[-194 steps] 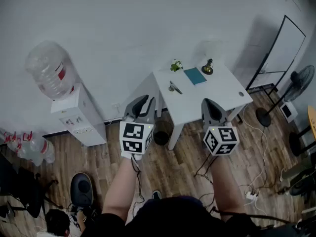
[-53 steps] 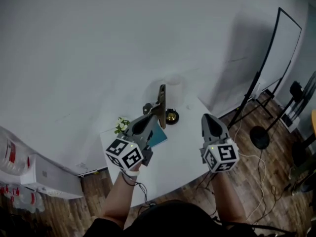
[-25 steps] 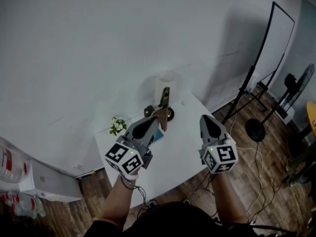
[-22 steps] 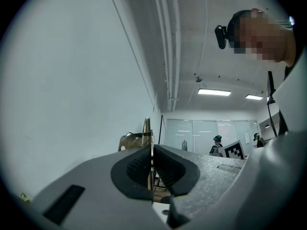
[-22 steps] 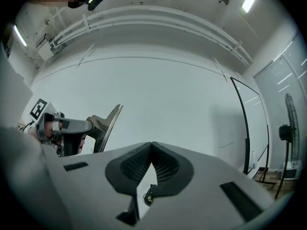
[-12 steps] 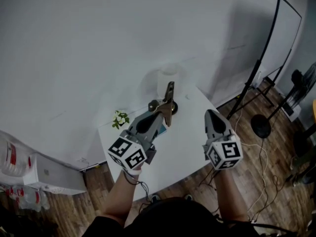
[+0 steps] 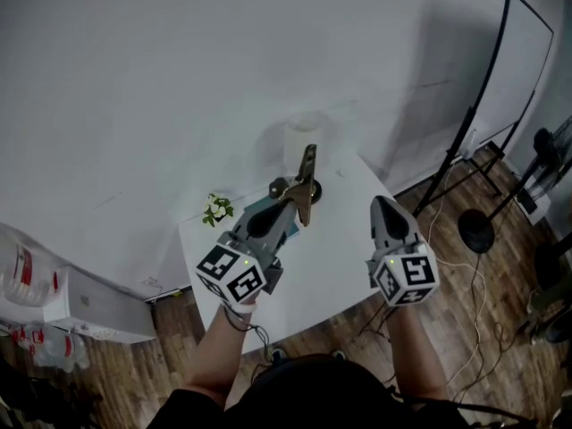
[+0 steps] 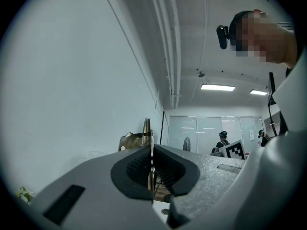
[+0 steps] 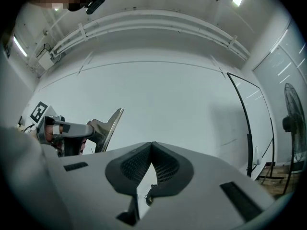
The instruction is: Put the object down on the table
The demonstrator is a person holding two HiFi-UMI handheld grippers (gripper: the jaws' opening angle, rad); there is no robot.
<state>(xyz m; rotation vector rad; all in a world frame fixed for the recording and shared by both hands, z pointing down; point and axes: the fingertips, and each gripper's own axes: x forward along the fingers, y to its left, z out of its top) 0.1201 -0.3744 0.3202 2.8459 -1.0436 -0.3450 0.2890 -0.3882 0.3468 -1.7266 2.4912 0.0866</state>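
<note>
The right gripper (image 7: pixel 382 206) is hanging above the right edge of the table (image 7: pixel 332 259), its jaws pressed together on nothing. The left gripper (image 7: pixel 288 206) is clamping a brass-coloured metal piece (image 7: pixel 307 184), holding it upright in the air over the table's far side. A small plant (image 7: pixel 215 209) is standing at the far left corner.

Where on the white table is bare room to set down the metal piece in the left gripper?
Bare: the near half of the table, between the left gripper and the right gripper. Crowded: the far edge, where the small plant, teal book, dark round object and white roll stand.
</note>
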